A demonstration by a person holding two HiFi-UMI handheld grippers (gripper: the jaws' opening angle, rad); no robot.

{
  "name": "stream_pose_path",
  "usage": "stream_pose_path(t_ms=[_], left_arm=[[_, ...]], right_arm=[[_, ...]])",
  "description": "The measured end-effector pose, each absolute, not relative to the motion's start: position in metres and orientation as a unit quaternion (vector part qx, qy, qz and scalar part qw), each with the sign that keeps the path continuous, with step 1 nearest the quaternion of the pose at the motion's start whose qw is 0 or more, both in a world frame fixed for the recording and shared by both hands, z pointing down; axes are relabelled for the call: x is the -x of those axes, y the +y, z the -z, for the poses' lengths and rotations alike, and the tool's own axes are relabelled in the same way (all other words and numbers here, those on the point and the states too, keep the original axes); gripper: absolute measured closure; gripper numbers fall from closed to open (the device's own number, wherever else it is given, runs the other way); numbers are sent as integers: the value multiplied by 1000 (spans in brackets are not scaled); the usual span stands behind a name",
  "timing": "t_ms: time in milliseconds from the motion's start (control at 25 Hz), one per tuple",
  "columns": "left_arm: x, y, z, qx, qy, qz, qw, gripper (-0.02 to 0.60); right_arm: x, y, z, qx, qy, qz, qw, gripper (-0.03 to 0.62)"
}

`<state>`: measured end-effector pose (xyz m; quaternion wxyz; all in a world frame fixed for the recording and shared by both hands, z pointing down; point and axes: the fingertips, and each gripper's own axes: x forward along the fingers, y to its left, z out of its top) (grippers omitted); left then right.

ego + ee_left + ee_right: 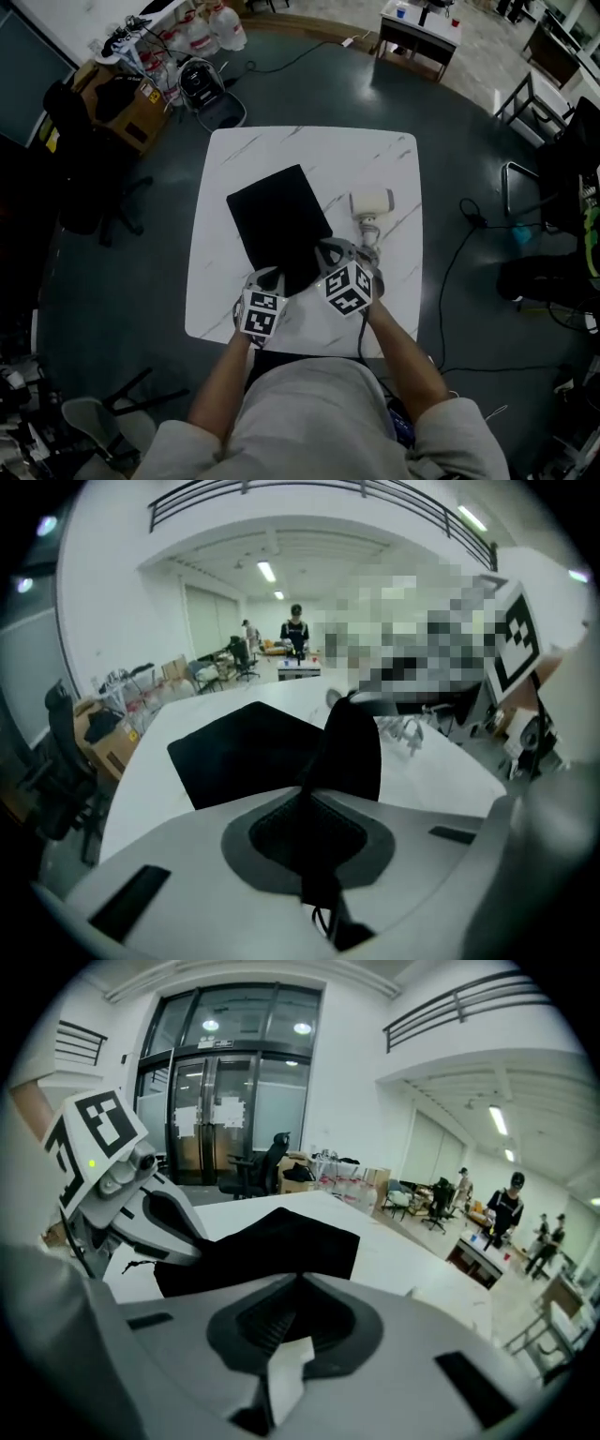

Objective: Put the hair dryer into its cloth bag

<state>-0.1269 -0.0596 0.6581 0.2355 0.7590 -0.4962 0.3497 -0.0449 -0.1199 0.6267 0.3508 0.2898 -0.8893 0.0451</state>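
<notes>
The black cloth bag (279, 223) lies flat on the white marble table (384, 155), with its near edge lifted. The white hair dryer (372, 204) rests on the table just right of the bag, touched by neither gripper. My left gripper (272, 277) is shut on the bag's near edge; in the left gripper view a fold of black cloth (349, 752) rises from its jaws. My right gripper (330, 251) is shut on the bag's near right corner. In the right gripper view a small white tag (286, 1372) pokes out between its jaws and the bag (272, 1241) stretches away from them.
The table's near edge (281, 342) is right under my forearms. A black office chair (80, 159) and a cardboard box (131, 108) stand on the floor at far left. A black cable (450, 272) runs across the floor at right. People stand far off in the room.
</notes>
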Motion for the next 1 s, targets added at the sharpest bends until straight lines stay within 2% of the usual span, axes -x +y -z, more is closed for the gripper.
stream_pose_path(t_ms=[120,200,240,440,600,720,1000], left_arm=[[111,-72,-653,-764,-488,-314,282,568],[101,-80,-651,-769,-480,-314,283,568],[97,-83,-650,-771,-476,-315,282,568],[80,-98,-645,-774,-466,-286,319,568],[74,-104,-639,-773,-468,-273,331,568],[74,-105,-637,-769,-473,-257,346,568],[74,-117,-631,-771,-460,-247,364,568]], right_arm=[[27,-128,-625,-305,-886,-94,337,555],[11,-126,-621,-321,-882,-125,322,446],[2,-124,-617,-331,-879,-138,313,421],[-59,-119,-603,-406,-851,-184,276,415],[-98,-107,-622,-427,-828,-205,301,374],[-106,-107,-635,-436,-816,-228,304,332],[-97,-143,-664,-455,-790,-257,320,318]])
